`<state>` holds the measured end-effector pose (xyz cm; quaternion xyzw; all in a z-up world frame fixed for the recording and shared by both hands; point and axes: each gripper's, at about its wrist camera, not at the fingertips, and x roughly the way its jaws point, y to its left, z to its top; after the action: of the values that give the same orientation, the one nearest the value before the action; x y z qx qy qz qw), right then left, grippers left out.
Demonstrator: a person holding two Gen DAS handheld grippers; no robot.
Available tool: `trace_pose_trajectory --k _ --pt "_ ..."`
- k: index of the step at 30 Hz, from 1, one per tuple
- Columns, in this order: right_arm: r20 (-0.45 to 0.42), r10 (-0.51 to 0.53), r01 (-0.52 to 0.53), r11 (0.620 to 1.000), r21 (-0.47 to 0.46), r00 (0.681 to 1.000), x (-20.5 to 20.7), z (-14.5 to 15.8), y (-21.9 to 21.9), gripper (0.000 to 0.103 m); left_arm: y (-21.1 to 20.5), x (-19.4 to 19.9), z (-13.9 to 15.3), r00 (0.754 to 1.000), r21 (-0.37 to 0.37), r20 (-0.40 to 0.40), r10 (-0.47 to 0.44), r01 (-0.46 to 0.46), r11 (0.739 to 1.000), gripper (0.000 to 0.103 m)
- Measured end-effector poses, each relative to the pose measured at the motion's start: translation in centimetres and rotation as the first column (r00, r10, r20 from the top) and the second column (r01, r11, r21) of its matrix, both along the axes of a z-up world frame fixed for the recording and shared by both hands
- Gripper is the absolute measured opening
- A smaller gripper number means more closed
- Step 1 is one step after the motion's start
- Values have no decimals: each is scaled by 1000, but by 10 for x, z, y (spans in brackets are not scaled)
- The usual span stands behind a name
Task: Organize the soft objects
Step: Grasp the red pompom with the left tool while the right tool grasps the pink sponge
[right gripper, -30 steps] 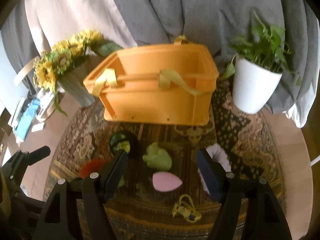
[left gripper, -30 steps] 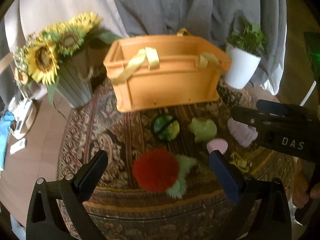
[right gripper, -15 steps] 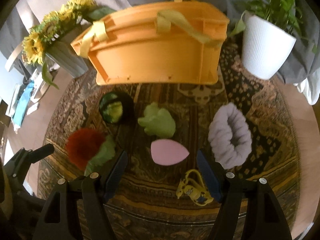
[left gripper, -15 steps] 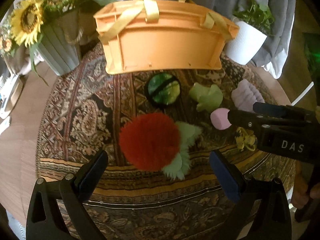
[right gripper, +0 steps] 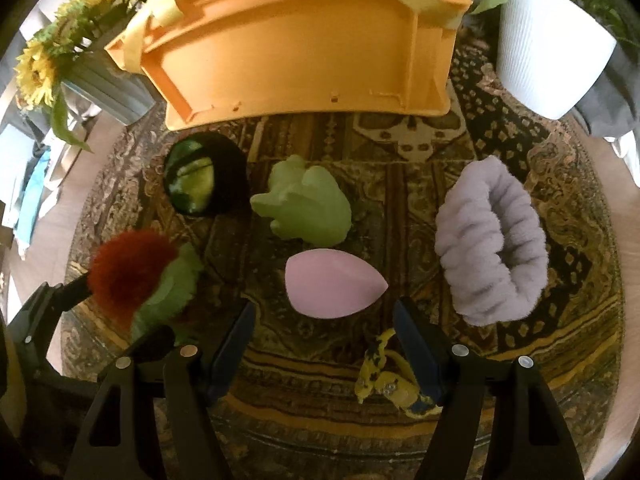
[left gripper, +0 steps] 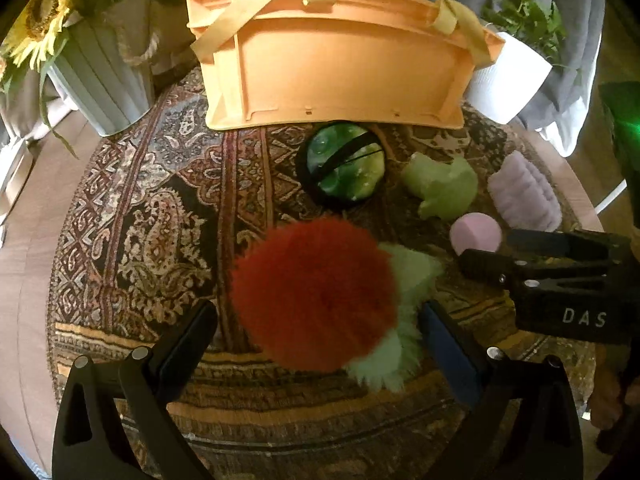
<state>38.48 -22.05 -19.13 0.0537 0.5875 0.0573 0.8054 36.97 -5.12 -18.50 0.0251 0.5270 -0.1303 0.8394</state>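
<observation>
An orange crate (left gripper: 340,68) (right gripper: 304,52) with yellow straps stands at the back of a round patterned table. In front of it lie a green marbled ball (left gripper: 346,166) (right gripper: 192,186), a pale green squishy toy (left gripper: 444,188) (right gripper: 306,204), a pink egg-shaped sponge (right gripper: 332,284) (left gripper: 476,234), a lilac fluffy band (right gripper: 492,240) (left gripper: 524,196) and a red pom-pom with green fluff (left gripper: 316,292) (right gripper: 132,276). My left gripper (left gripper: 318,334) is open, its fingers on either side of the pom-pom. My right gripper (right gripper: 324,330) is open, just in front of the pink sponge.
A sunflower vase (left gripper: 100,80) stands back left and a white plant pot (right gripper: 548,44) back right. A small yellow trinket (right gripper: 384,380) lies by my right gripper's right finger. Grey cloth hangs behind. The table edge curves close on both sides.
Both grippers have moved forward and down toward the table. The pom-pom now sits between my left fingers and the pink sponge is just ahead of my right fingers.
</observation>
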Motion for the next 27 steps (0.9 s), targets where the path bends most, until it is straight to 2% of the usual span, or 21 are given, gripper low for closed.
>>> trace_pose_trajectory --k 9,13,16,23,27 --pt "-32 -7 7 1000 -6 999 16 -18 2 71 -1 14 -16 1000 -2 -12 -4 4 1000 92" --pt "-26 -4 3 1000 -6 1000 19 -21 7 64 -2 16 -19 1000 -11 -5 -8 8 1000 81" --pt "-11 -14 14 1000 -14 1000 21 -23 8 54 -4 17 -20 1000 -27 -4 -15 15 1000 74" --pt "4 -21 21 1000 1 1000 21 -25 2 50 -8 15 -19 1000 -57 12 -24 24 998 52" --pt "18 -14 14 1000 8 1000 17 -22 1 49 -7 12 -14 999 -60 31 -19 21 998 47"
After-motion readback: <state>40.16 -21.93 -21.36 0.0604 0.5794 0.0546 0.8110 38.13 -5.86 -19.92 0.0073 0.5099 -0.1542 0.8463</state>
